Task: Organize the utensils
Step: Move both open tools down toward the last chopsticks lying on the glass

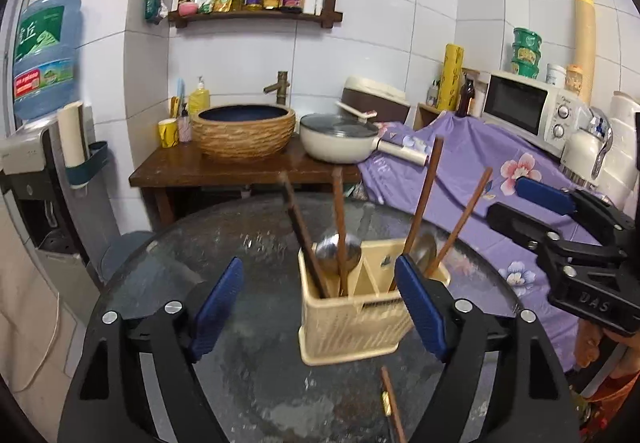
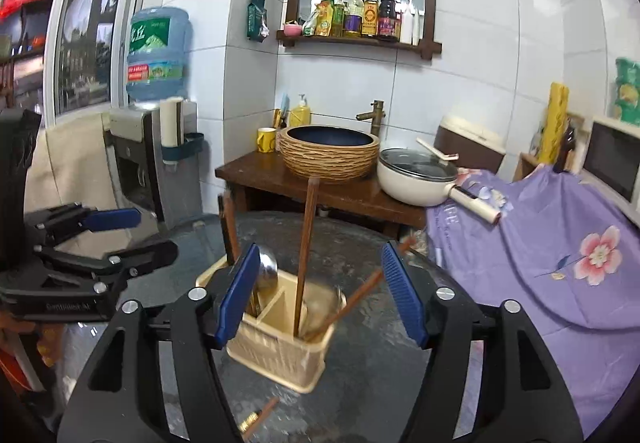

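Cream plastic utensil caddy point(image 1: 352, 317) standing upright on the round dark glass worktop point(image 1: 256, 243), roughly centred, with a divider splitting it into compartments.

Left compartment as seen from the left wrist view: two dark wooden chopsticks point(image 1: 338, 227), handles up, leaning slightly left, plus a steel spoon point(image 1: 338, 251) bowl-up between them. Right compartment: two more wooden chopsticks point(image 1: 424, 211) leaning right, and a second steel spoon point(image 1: 424, 249), bowl partly hidden behind the blue pad.

One loose chopstick with a gold band point(image 1: 390, 403) lying flat on the worktop, just in front of the caddy, apart from it; lower end cut off by the frame edge. Same piece visible in the right wrist view at the bottom point(image 2: 258, 419).

Left tongs point(image 1: 320, 309): spread wide, blue pads well apart, nothing between them; right-hand pad overlapping the caddy's right corner in the picture, contact cannot be told.

Right tongs point(image 2: 320, 293): likewise spread wide, holding nothing, positioned above and near the caddy; left pad in line with the caddy's left compartment. Contact not determinable.

Behind the worktop: wooden stand with woven-look basin point(image 1: 244, 135) and a lidded white pan point(image 1: 340, 139); purple floral cloth point(image 1: 480, 171) to the right.
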`<state>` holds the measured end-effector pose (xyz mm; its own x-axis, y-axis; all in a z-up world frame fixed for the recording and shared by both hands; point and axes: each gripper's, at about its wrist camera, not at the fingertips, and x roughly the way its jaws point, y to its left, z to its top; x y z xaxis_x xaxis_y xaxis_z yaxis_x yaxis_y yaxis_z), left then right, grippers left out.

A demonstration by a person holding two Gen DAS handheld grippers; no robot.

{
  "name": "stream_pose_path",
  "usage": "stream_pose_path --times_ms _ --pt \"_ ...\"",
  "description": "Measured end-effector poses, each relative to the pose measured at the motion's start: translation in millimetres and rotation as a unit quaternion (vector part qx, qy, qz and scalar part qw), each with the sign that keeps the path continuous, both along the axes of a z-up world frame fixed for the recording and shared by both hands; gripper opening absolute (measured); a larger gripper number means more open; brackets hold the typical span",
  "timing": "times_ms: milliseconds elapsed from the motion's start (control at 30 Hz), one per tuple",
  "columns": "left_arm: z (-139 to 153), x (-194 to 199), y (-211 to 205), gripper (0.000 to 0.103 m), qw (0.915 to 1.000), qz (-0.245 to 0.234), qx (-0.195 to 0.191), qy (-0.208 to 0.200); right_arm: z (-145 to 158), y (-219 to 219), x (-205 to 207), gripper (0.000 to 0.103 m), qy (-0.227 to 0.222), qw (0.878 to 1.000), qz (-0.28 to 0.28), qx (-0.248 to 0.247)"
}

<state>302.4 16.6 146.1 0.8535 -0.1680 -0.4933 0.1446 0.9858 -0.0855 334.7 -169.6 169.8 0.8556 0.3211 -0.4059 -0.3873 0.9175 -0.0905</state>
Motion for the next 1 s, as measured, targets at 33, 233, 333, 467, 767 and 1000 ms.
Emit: stream_pose_path --times_ms 33,233,333,467,767,1000 --pt "-7 -4 1 0.077 1.0000 0.001 0.002 0.006 -8 0 -7 0.064 0.007 1.000 0.002 -0.005" --pt "-66 -30 0 0.078 0.9975 0.004 0.044 0.055 -82 1 -30 0.065 0.100 0.995 0.003 -0.005" --pt "-94 -39 -1 0.077 0.9951 0.004 0.054 0.083 -124 7 -36 0.065 0.152 0.988 -0.001 -0.015" --pt "-123 -50 3 0.068 0.9918 0.015 0.066 0.109 -166 18 -43 0.065 0.198 0.980 -0.005 -0.024" --pt "-152 -65 13 0.058 0.9879 0.027 0.057 0.142 -204 33 -47 0.061 0.231 0.970 -0.035 -0.059" --pt "-159 -69 -1 0.055 0.9871 0.005 0.052 0.152 -208 35 -46 0.053 0.242 0.967 -0.030 -0.067"
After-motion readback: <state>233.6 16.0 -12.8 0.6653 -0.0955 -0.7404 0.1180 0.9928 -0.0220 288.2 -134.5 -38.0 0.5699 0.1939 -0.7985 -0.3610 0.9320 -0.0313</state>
